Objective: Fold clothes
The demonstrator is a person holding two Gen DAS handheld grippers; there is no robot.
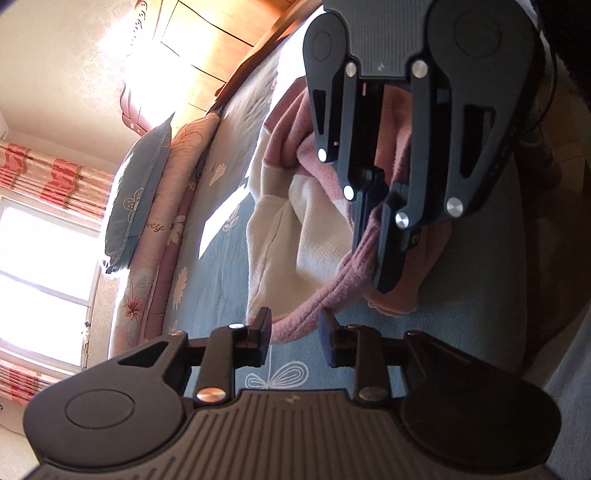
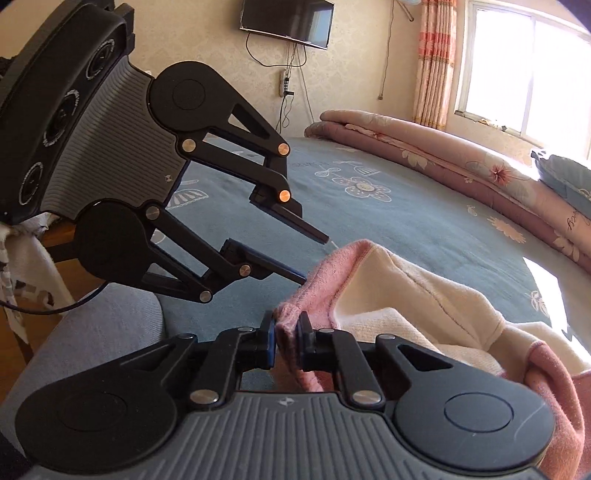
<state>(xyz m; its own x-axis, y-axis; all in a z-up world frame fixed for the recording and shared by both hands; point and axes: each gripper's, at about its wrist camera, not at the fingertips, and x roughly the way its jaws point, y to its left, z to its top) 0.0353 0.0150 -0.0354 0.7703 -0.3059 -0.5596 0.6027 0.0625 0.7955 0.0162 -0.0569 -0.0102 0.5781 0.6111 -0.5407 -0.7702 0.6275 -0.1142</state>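
A pink and cream garment [image 1: 295, 229] lies bunched on the blue flowered bedspread [image 1: 229, 236]; it also shows in the right wrist view [image 2: 413, 295]. My right gripper [image 2: 287, 338] is shut on the garment's pink edge; in the left wrist view it [image 1: 376, 254] comes in from the top with pink cloth pinched between its fingers. My left gripper [image 1: 295, 330] is open, its jaws on either side of a pink hem without closing on it. In the right wrist view the left gripper [image 2: 317, 258] hangs open just left of the garment's pink corner.
A folded pink quilt [image 2: 461, 162] and a blue pillow [image 1: 136, 192] lie along the bed's far side by the window. A television [image 2: 287, 22] hangs on the wall. A grey cushion [image 2: 92, 332] and a wooden stand sit at the bed's near edge.
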